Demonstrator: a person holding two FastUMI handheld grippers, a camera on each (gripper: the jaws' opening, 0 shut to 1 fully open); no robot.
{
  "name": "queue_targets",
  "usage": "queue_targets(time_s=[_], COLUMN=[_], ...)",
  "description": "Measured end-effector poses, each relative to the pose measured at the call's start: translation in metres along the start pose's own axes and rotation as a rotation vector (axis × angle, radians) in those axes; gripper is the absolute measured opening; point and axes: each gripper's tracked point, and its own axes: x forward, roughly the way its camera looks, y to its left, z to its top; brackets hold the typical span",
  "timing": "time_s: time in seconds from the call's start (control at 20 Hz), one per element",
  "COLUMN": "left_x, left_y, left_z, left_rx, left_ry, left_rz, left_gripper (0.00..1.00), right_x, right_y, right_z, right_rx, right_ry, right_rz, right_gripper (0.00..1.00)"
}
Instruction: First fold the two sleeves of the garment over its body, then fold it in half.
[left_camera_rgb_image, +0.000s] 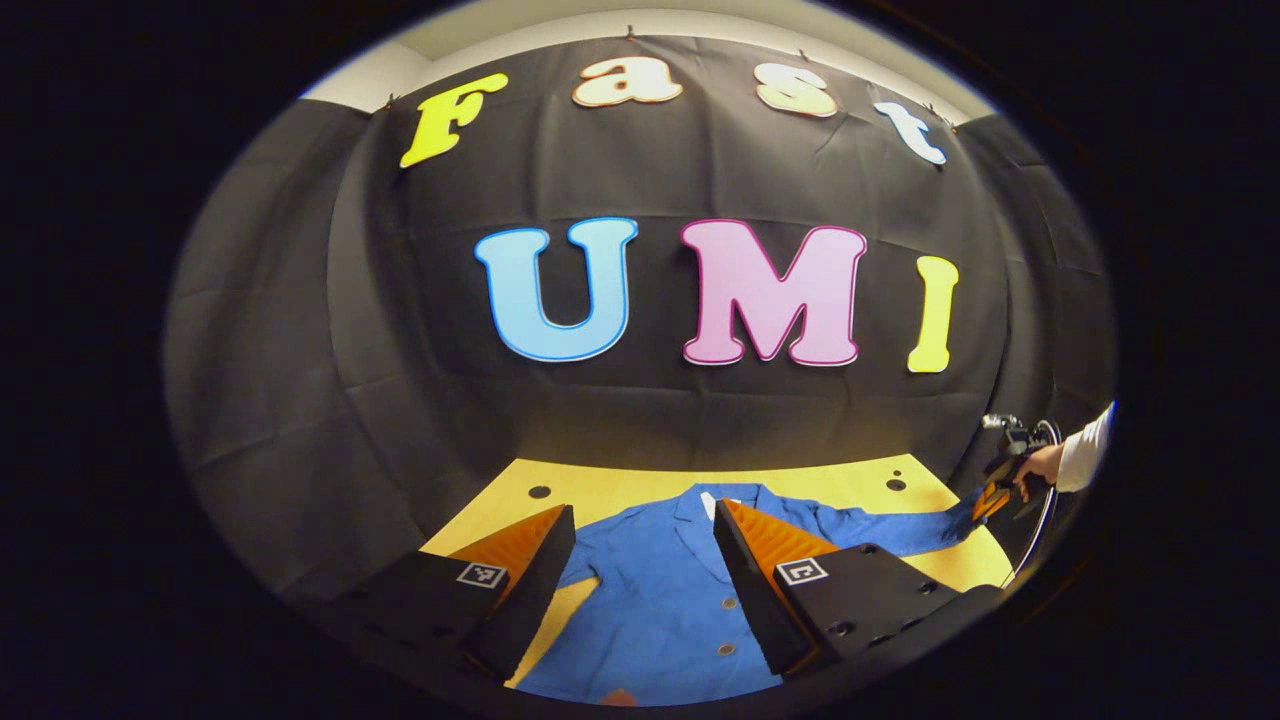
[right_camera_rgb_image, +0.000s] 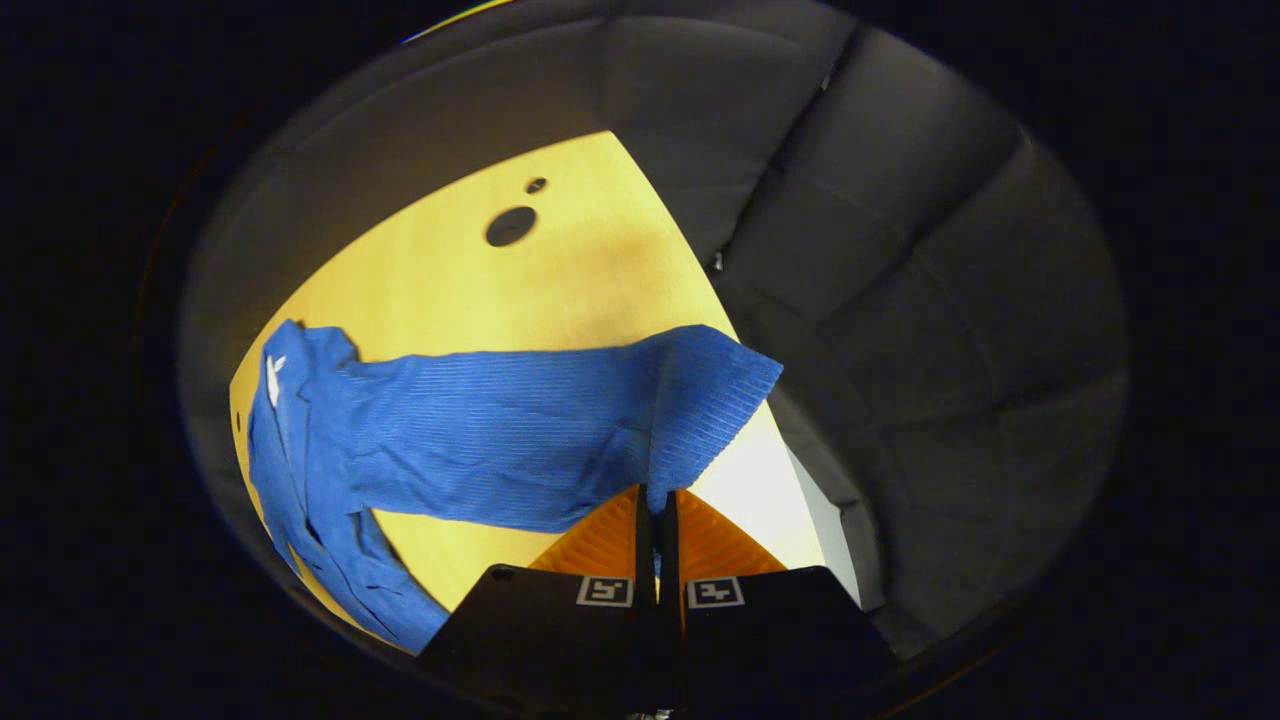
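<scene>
Blue sleeve is clamped in the right jaws; left jaws gape above the garment.

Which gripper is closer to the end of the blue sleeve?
Right. The right gripper is pinched shut on the sleeve near its cuff. The left gripper is open above the shirt's buttoned front, away from that sleeve end.

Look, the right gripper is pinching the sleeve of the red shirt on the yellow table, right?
Not quite: the shirt is blue, not red, as the right gripper view shows. The rest holds: the right gripper is pinching its sleeve over the yellow table.
</scene>
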Motion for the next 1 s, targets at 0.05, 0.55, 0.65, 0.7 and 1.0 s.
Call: queue_targets(time_s=[0.05,0.55,0.65,0.7,1.0], left_x=[-0.005,-0.060,-0.072,-0.076,-0.112], left_y=[0.015,0.156,0.182,0.194,0.261], left_z=[0.000,-0.013,-0.023,-0.029,-0.069], left_rx=[-0.004,-0.040,-0.055,-0.061,-0.052], left_ry=[-0.005,-0.065,-0.056,-0.045,0.022], left_rz=[0.008,0.119,0.155,0.174,0.320], left_gripper=[0.80,0.80,0.80,0.80,0.80], right_x=[-0.019,-0.261,-0.286,-0.288,-0.166], right_y=[0.017,0.243,0.296,0.329,0.471], right_z=[0.007,0.072,0.066,0.056,-0.042], right_rx=[-0.021,-0.260,-0.321,-0.337,-0.470], right_ry=[-0.033,-0.460,-0.479,-0.464,-0.251], right_rz=[0.006,0.227,0.275,0.304,0.302], right_gripper=[0.05,0.04,0.04,0.04,0.05])
